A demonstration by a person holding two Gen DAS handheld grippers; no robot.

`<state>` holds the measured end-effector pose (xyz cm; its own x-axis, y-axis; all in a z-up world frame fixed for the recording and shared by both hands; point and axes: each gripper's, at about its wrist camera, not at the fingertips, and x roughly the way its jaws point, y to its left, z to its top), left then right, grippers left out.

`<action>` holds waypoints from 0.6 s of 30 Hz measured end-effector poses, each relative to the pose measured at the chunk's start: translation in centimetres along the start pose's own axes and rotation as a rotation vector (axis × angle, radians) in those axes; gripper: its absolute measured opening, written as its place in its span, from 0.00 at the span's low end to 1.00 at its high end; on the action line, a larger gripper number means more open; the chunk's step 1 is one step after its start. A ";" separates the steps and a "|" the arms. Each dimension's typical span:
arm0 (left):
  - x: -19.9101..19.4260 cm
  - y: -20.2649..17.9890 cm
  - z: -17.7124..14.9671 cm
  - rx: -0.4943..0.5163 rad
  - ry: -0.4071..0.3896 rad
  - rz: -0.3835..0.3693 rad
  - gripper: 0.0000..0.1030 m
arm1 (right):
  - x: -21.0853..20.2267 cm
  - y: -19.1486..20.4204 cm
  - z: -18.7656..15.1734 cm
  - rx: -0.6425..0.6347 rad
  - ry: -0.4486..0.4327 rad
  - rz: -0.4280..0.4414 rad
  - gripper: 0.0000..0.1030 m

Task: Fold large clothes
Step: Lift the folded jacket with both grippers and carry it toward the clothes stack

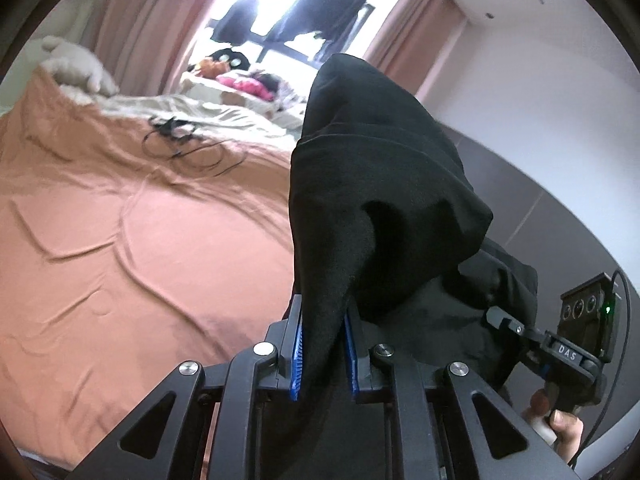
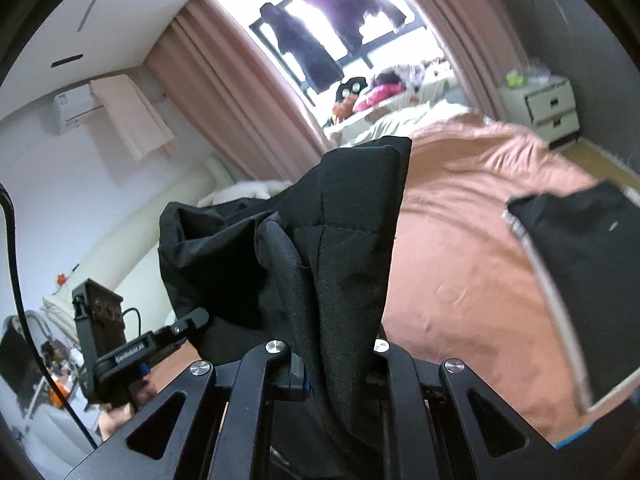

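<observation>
Black garment (image 1: 372, 184) raised above bed (image 1: 120, 240) | left gripper (image 1: 323, 354) jaws pinching garment | right gripper (image 2: 336, 364) jaws pinching garment, both tilted slightly downward

legible text: white letters "das" on the black body of the right gripper (image 1: 505, 320). the white label on the left gripper (image 2: 195, 319) is too blurred to read.

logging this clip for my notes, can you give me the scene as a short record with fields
setting: bedroom, bed with orange sheet
garment: black garment, bunched, lifted off the bed
left gripper: shut on the black garment, cloth between the blue fingers
right gripper: shut on the black garment
also on bed: black cables; second dark garment
fold status: not yet laid flat
</observation>
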<state>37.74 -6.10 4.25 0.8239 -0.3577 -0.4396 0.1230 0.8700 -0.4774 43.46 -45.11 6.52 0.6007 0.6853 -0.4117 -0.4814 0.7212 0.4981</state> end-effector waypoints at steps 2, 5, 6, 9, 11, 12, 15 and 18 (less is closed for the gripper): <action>-0.3 -2.1 0.5 0.005 -0.014 -0.026 0.17 | -2.2 0.1 1.8 -0.021 -0.022 -0.015 0.11; -0.6 -5.4 1.3 0.012 -0.025 -0.063 0.17 | -5.4 -0.1 4.6 -0.061 -0.042 -0.024 0.11; -0.3 -6.7 1.6 0.015 -0.029 -0.076 0.17 | -6.0 -0.4 5.4 -0.071 -0.045 -0.040 0.11; 0.5 -9.9 2.3 0.042 -0.026 -0.096 0.17 | -8.3 -0.9 7.7 -0.090 -0.049 -0.082 0.11; 1.1 -11.7 2.6 0.049 -0.022 -0.112 0.17 | -9.9 -1.1 8.9 -0.114 -0.069 -0.110 0.11; 1.5 -12.7 2.7 0.051 -0.020 -0.121 0.17 | -10.7 -1.2 9.3 -0.124 -0.080 -0.119 0.11; 2.6 -15.2 2.9 0.068 -0.018 -0.130 0.17 | -12.6 -2.0 10.6 -0.140 -0.113 -0.141 0.11; 4.2 -17.4 2.9 0.087 -0.015 -0.141 0.17 | -13.9 -3.3 11.3 -0.140 -0.123 -0.168 0.11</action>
<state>40.63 -21.76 12.92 0.8031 -0.4737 -0.3615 0.2848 0.8380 -0.4655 43.94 -58.19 19.24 0.7489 0.5432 -0.3796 -0.4466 0.8369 0.3164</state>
